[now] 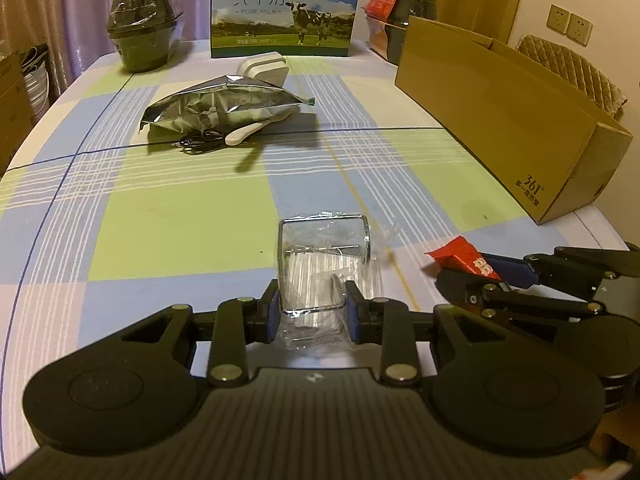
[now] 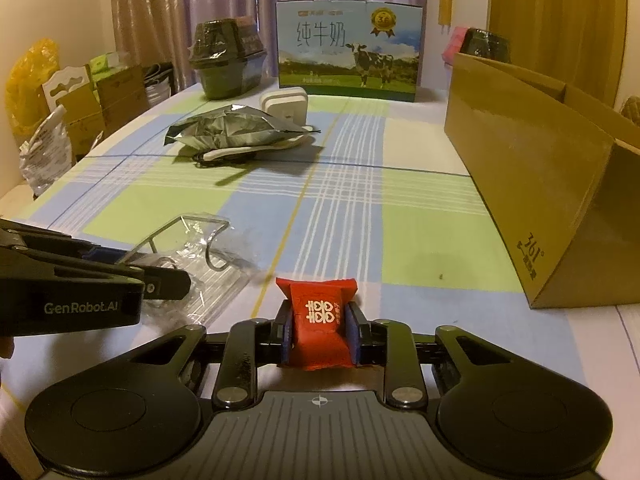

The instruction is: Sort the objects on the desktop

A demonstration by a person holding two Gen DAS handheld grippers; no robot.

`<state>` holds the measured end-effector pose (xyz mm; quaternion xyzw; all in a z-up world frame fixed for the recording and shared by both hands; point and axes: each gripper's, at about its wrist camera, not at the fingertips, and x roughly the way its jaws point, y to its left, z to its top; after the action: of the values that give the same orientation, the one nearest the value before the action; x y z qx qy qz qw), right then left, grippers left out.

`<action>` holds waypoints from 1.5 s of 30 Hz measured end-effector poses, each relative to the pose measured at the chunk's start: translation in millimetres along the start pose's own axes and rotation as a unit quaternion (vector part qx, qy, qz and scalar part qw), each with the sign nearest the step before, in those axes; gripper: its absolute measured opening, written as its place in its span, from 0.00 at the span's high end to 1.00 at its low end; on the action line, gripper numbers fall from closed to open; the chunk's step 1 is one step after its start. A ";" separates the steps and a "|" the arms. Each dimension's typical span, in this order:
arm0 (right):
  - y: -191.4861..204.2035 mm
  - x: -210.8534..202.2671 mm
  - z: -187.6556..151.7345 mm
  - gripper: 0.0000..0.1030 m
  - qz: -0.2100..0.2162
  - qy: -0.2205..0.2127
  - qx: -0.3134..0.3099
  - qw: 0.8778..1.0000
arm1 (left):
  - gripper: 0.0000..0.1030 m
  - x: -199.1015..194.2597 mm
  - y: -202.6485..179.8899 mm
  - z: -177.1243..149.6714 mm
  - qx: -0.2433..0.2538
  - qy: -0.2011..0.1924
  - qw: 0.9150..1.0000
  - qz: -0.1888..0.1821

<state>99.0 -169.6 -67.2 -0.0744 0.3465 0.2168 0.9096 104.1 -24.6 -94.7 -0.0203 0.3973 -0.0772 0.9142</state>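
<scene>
Slippage was the likely risk: left gripper clamped a slick plastic-wrapped wire rack; right gripper pinched a small red candy packet.

A small red foil-wrapped candy with white characters and a clear plastic packet holding a chrome wire frame sit side by side near the worktop's near edge, each pinched between tongs.
</scene>
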 end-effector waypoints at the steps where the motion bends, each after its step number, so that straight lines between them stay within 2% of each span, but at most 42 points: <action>1: -0.3 -0.1 0.2 0.78 0.000 0.000 0.001 1.000 | 0.74 -0.4 0.2 0.0 -0.001 -0.001 1.000 0.000; 31: -4.5 -7.7 3.7 0.78 -0.008 -0.017 0.009 1.000 | 0.74 -4.8 3.6 3.0 -0.016 -0.006 1.000 0.004; 41: -7.6 -20.9 11.7 0.78 -0.012 -0.030 0.010 0.999 | 0.74 -14.4 3.9 8.3 -0.026 -0.017 1.000 -0.002; 45: -11.1 -31.3 20.1 0.78 -0.017 -0.041 0.015 0.999 | 0.74 -18.3 1.2 13.7 -0.015 -0.020 1.000 -0.007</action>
<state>95.2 -184.6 -31.6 -0.0578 0.3109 0.1993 0.9275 101.9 -20.8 -72.2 -0.0380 0.3796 -0.0774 0.9211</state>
